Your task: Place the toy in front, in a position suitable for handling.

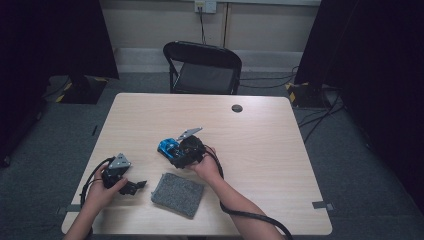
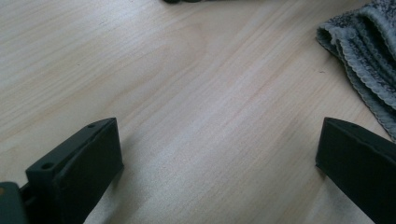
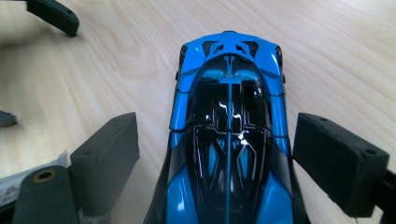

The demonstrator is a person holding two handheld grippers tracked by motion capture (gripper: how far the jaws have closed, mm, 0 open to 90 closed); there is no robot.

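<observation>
A blue and black toy car (image 1: pixel 167 146) stands on the wooden table (image 1: pixel 260 150) near its middle. My right gripper (image 1: pixel 173 153) is open and straddles it. In the right gripper view the car (image 3: pixel 229 130) lies lengthwise between the two jaws, with a small gap on each side. A folded grey cloth (image 1: pixel 177 194) lies just in front of the car. My left gripper (image 1: pixel 136 186) rests low at the table's front left, open, pointing toward the cloth. In the left gripper view its jaws stand wide apart over bare wood, and the cloth (image 2: pixel 369 56) shows at the upper right.
A black folding chair (image 1: pixel 202 67) stands behind the table's far edge. A round cable grommet (image 1: pixel 237 108) is set in the tabletop at the back. Cables lie on the carpet at the right. The left gripper's fingers (image 3: pixel 53 16) show far off in the right gripper view.
</observation>
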